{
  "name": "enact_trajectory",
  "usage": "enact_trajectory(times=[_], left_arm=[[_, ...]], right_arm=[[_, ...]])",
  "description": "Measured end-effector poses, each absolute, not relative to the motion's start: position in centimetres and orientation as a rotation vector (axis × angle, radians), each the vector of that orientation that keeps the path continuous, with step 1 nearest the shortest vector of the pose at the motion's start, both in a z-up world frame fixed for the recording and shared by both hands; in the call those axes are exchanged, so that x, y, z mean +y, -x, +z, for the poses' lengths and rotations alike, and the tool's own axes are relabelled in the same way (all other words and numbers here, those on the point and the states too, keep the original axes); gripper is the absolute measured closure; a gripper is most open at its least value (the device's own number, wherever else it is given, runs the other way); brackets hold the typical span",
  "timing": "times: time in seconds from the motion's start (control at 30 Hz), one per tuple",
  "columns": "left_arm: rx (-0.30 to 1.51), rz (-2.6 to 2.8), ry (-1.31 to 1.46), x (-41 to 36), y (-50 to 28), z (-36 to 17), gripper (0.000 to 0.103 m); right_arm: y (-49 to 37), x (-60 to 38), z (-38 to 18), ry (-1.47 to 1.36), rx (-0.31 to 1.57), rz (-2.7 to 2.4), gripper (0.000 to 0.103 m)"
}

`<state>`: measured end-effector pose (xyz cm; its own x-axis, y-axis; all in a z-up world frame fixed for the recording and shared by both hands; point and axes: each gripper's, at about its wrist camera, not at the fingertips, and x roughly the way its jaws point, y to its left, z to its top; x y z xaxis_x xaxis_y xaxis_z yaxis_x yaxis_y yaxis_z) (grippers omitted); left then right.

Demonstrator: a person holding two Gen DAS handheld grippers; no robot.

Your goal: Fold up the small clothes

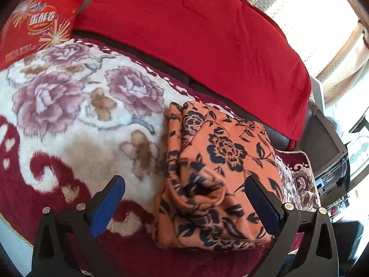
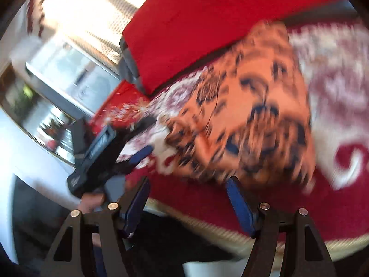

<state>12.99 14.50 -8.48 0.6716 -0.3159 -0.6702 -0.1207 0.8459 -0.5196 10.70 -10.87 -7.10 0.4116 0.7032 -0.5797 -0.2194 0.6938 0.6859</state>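
Orange floral garment [image 1: 214, 161] sits folded on the plush blanket [image 1: 69, 115] near its front edge, soft and floppy, so pinch a doubled edge; left claw [image 1: 184, 198] and right claw [image 2: 188, 198] both wide, empty.

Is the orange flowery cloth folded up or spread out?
Folded. The orange cloth sits as a thick bundle with layered edges on the flowery blanket.
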Motion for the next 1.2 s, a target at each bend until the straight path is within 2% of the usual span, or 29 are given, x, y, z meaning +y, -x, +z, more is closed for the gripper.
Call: enact_trajectory(times=[0.23,0.3,0.37,0.63,0.73,0.9,1.13,1.2], left_arm=[[0.993,-0.149,0.677,15.4,-17.4,-7.3,0.0],[1.065,-0.15,0.7,15.3,-18.5,-7.9,0.006],[1.122,-0.131,0.712,15.2,-19.0,-8.6,0.019],[1.185,-0.149,0.758,14.3,-18.7,-9.5,0.022],[1.179,-0.133,0.783,14.2,-18.4,-8.7,0.03],[1.118,-0.178,0.731,12.7,-17.6,-5.8,0.03],[1.226,-0.094,0.736,11.7,-19.1,-9.2,0.03],[1.228,-0.081,0.734,11.7,-19.3,-9.4,0.042]], right_arm=[[-11.8,-11.7,-9.2,-0.791,0.978,0.618,0.03],[-12.3,-12.2,-9.7,-0.844,0.968,0.602,0.03],[-12.6,-12.9,-10.4,-0.902,0.972,0.572,0.03],[-12.8,-15.0,-11.1,-1.005,0.95,0.546,0.03],[-12.7,-15.3,-11.0,-1.015,0.949,0.549,0.03],[-12.8,-15.8,-11.6,-1.027,0.948,0.549,0.03],[-12.8,-16.1,-11.6,-1.045,0.948,0.55,0.03],[-12.9,-16.4,-11.7,-1.052,0.949,0.551,0.03]])
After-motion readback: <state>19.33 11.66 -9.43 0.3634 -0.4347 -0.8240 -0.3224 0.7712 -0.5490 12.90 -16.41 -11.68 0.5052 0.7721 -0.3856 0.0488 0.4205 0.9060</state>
